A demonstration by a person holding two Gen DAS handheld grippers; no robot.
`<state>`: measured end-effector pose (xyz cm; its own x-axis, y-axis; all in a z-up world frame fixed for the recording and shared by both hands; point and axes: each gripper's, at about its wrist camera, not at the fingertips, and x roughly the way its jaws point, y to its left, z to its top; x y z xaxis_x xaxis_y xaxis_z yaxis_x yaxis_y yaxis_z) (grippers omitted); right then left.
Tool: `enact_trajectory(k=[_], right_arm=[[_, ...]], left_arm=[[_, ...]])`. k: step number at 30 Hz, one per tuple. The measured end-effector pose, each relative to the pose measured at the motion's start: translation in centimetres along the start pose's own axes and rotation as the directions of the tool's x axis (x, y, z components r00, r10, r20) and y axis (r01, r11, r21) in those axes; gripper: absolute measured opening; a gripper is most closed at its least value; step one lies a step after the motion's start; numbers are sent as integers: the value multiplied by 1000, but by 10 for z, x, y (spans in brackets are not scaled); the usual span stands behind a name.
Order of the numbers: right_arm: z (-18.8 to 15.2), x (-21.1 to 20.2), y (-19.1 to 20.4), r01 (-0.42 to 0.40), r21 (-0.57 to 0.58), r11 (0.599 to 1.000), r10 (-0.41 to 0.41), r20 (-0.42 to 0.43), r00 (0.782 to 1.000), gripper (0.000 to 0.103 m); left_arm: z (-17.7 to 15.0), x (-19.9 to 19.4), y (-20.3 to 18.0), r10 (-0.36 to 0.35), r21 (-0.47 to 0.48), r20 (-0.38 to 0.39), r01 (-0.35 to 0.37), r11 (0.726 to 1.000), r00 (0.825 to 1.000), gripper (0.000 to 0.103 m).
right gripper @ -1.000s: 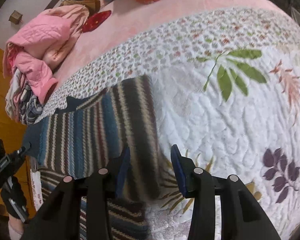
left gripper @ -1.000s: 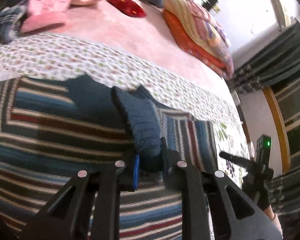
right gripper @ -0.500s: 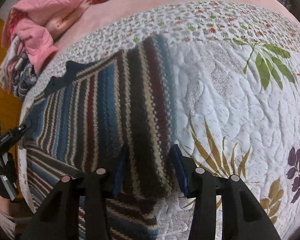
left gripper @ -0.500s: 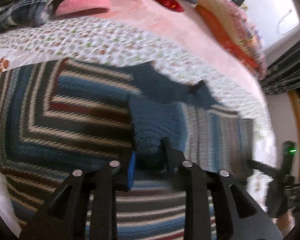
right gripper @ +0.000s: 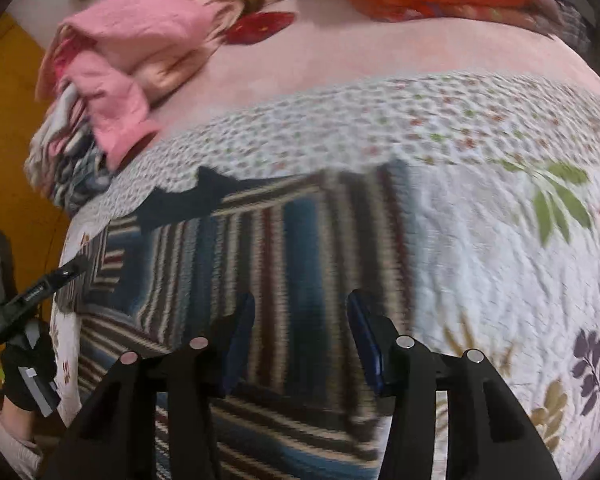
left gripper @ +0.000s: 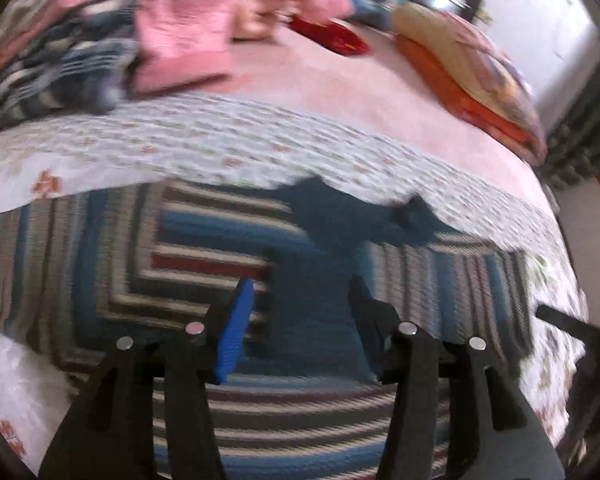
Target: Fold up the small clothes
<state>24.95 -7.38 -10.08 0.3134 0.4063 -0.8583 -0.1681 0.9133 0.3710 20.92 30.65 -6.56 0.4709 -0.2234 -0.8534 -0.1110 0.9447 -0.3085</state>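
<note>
Two grippers hang over a striped sweater [left gripper: 204, 264] spread flat on the quilt [right gripper: 480, 248] of a bed. The left gripper [left gripper: 300, 312] has its fingers spread wide with nothing between them, above the sweater's plain blue sleeve [left gripper: 316, 304] folded across the stripes. The right gripper [right gripper: 300, 332] is likewise wide apart and empty, over the sweater's edge. A pile of pink clothes [right gripper: 124, 64] sits at ten o'clock in the right wrist view, folded blankets [left gripper: 472, 64] at one o'clock in the left.

soft daylight, heavy motion blur, fisheye-warped edges.
</note>
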Motion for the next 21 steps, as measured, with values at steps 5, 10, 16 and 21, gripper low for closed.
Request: enact_trajectory(k=[5,10,16,21], right_arm=[[-15,29,18,24,-48,999,-28,-89,996,49],[-23,54,12,59,-42,997,-64,-143,988,48],[-26,61,24,86,-58,995,-93,-135,986,57],[-21,42,37,16,-14,1000,-17,-83,996,58]], left_arm=[[-23,34,-19,-35,34,-120,40,999,992,50],[-40,59,-2,-40,9,-171,42,999,984,49],[-39,57,5,-62,-21,-176,60,998,982,49],[-29,24,22,-49,-40,-141,44,998,989,62]])
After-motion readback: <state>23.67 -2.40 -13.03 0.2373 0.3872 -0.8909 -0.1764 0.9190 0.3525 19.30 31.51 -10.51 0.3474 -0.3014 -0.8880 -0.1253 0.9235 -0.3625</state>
